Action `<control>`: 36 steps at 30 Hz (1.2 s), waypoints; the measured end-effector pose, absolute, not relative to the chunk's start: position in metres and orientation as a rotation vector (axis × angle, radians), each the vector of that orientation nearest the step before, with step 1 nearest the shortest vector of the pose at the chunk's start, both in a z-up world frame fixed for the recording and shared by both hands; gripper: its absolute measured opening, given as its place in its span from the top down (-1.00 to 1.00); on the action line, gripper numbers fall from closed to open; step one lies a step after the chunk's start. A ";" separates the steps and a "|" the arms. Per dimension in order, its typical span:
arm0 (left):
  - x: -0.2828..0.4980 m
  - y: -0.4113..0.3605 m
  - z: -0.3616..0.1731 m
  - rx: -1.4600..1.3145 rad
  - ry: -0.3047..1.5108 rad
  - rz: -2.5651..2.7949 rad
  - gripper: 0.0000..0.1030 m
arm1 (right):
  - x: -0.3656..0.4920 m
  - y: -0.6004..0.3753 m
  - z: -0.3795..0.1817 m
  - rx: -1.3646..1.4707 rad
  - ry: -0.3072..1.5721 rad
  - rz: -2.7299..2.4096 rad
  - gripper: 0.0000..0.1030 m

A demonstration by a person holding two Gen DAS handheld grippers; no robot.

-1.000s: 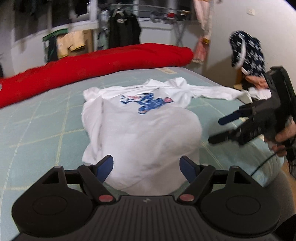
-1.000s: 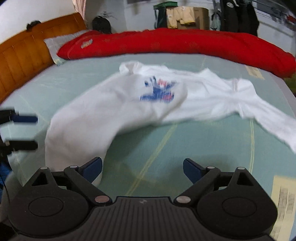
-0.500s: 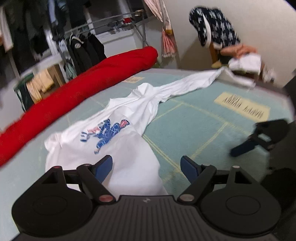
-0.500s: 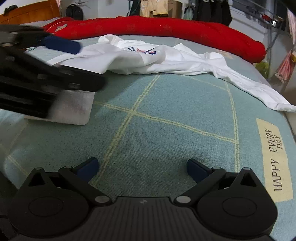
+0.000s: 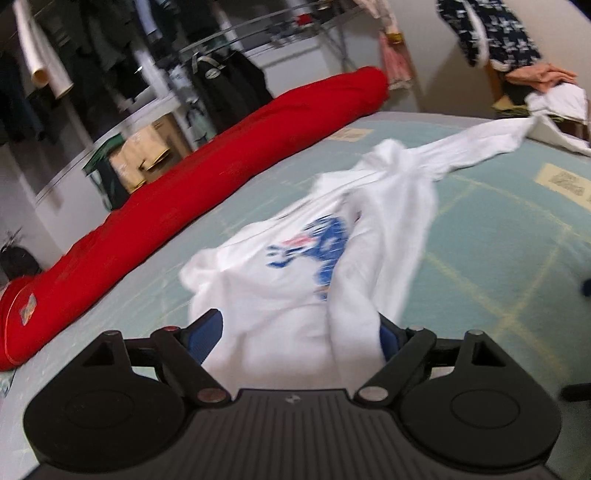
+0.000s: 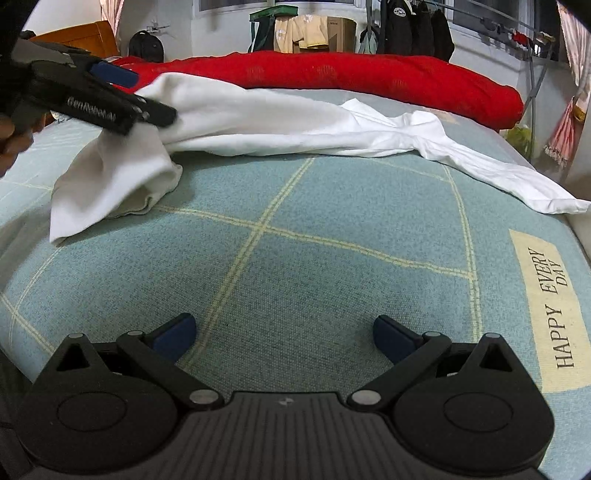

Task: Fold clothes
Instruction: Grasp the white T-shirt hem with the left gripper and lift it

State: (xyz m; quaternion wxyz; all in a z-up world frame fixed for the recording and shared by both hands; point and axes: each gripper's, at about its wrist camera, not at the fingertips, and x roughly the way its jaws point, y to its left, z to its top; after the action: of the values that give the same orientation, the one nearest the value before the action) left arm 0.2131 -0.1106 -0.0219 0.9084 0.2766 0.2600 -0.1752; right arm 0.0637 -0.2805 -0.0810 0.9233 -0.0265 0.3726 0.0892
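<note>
A white long-sleeved shirt (image 5: pixel 280 288) with a blue print lies on the teal checked bedspread (image 6: pixel 332 258). My left gripper (image 5: pixel 295 332) is at the shirt's lower edge and its jaws are opening, with bunched cloth filling the gap between them. In the right wrist view the left gripper (image 6: pixel 153 96) hovers at the upper left, and the shirt (image 6: pixel 258 118) is raised there and hangs down over its lower finger. One sleeve (image 6: pixel 517 181) trails to the right bed edge. My right gripper (image 6: pixel 284 328) is open just above bare bedspread, with nothing between its fingers.
A rolled red quilt (image 6: pixel 332 74) runs along the bed's far side. A wooden headboard (image 6: pixel 81 33) stands at the far left. Clothes are piled on a chair (image 5: pixel 546 81) beyond the bed corner, and dark garments hang on a rack (image 5: pixel 221 77) behind.
My left gripper swung round and moved onto the shirt's lower edge, so cloth now sits between its jaws and is lifted. My right gripper sank toward the bedspread, then stayed still.
</note>
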 end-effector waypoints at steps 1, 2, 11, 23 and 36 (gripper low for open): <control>0.222 -0.103 -0.023 0.556 0.554 -0.351 -0.64 | 0.064 -0.281 -0.081 -0.053 0.764 0.184 -1.00; 0.231 -0.095 -0.025 0.538 0.572 -0.341 -0.64 | 0.064 -0.281 -0.081 -0.053 0.763 0.185 -1.00; 0.249 -0.047 -0.017 0.248 0.686 -0.423 -0.63 | 0.063 -0.281 -0.083 -0.052 0.749 0.178 -1.00; 0.150 -0.139 -0.015 0.628 0.514 -0.680 -0.74 | 0.058 -0.279 -0.084 -0.055 0.722 0.166 -1.00; 0.153 -0.144 -0.054 0.982 0.358 -0.364 -0.77 | 0.056 -0.281 -0.085 -0.056 0.701 0.180 -1.00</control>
State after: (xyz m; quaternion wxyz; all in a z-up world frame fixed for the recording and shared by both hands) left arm 0.1530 -0.1435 -0.0544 0.8507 0.4663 0.1699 -0.1731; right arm 0.0564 -0.2812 -0.0849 0.9348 -0.0271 0.3430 0.0881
